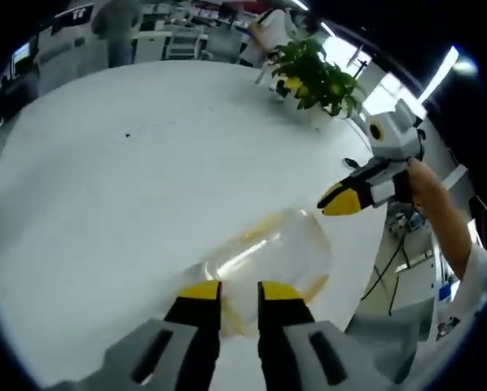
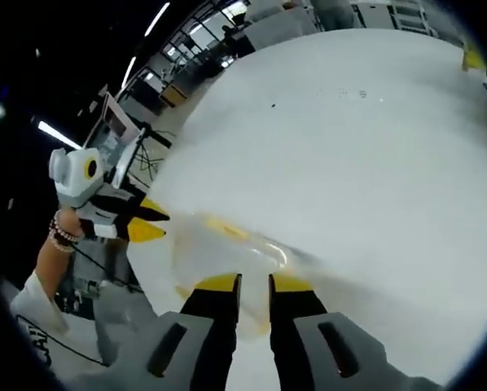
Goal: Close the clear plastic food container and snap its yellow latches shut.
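Note:
A clear plastic food container (image 1: 268, 248) lies on the white table (image 1: 146, 163) near its edge, blurred, with a yellow latch (image 1: 262, 226) showing through its wall. Whether its lid is down I cannot tell. My left gripper (image 1: 240, 289) hovers just short of it, jaws a narrow gap apart with nothing between them. My right gripper (image 1: 339, 201) comes in from the right, above the container's far end, its yellow tips together. In the right gripper view the container (image 2: 227, 244) sits ahead of the right gripper (image 2: 255, 283), with the left gripper (image 2: 150, 221) beyond it.
A potted green plant (image 1: 317, 73) stands at the table's far edge. The table rim (image 1: 374, 252) runs close behind the container. A monitor (image 2: 113, 130) and desks stand beyond the table. A hand (image 1: 427, 183) holds the right gripper.

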{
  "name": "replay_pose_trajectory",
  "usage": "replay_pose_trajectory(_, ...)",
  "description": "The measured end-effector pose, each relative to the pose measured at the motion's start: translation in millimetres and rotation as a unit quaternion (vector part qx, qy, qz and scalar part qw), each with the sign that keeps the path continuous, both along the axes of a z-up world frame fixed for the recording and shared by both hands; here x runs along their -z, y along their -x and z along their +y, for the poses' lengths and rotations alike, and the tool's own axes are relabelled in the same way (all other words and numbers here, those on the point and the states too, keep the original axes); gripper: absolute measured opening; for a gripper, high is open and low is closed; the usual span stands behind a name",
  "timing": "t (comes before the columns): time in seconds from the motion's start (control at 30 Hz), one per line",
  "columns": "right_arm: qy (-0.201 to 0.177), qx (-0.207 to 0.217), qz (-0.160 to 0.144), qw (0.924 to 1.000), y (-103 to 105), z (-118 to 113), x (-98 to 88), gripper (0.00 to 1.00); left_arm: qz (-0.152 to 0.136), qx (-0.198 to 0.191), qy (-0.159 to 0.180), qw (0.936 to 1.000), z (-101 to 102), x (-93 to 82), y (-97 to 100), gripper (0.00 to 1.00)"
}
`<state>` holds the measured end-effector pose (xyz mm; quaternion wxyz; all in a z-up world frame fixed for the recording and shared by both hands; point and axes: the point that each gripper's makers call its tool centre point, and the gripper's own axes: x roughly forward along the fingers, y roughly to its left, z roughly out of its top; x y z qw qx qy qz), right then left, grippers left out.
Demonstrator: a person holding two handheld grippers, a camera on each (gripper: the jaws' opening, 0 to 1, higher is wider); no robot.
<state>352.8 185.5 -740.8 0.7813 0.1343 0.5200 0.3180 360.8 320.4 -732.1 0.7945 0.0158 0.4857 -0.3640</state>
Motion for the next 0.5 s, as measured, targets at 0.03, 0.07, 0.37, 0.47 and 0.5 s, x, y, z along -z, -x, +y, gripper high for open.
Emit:
replay_pose_trajectory(0.03, 0.005, -0.004, -0.006, 1.0, 0, 1, -0.1, 0.11, -0.002, 0.003, 0.012, 0.9999, -4, -2.7, 2.5, 0.08)
replay_pose_trajectory(0.07, 0.015, -0.01, -0.011, 0.9998, 0, 2, 1.2, 0.11, -0.001, 0.006, 0.019, 0.9998, -7, -4.2, 5.4, 0.06)
replay_pose_trajectory(0.37, 0.05, -0.056, -0.044, 0.9962, -8, 16, 6.7, 0.06, -0.052, 0.045, 0.027, 0.9973, -26, -10.0, 12.4, 0.0)
replay_pose_trajectory(0.47, 0.054, -0.066, -0.05, 0.9951, -8, 22, 8.1, 0.04, -0.067, 0.061, 0.023, 0.9956, -32, -7.2, 13.5, 0.0)
replay_pose_trajectory(0.5, 0.05, -0.072, -0.051, 0.9948, -8, 27, 8.5, 0.04, -0.076, 0.069, 0.02, 0.9945, -36, -5.8, 14.4, 0.0)
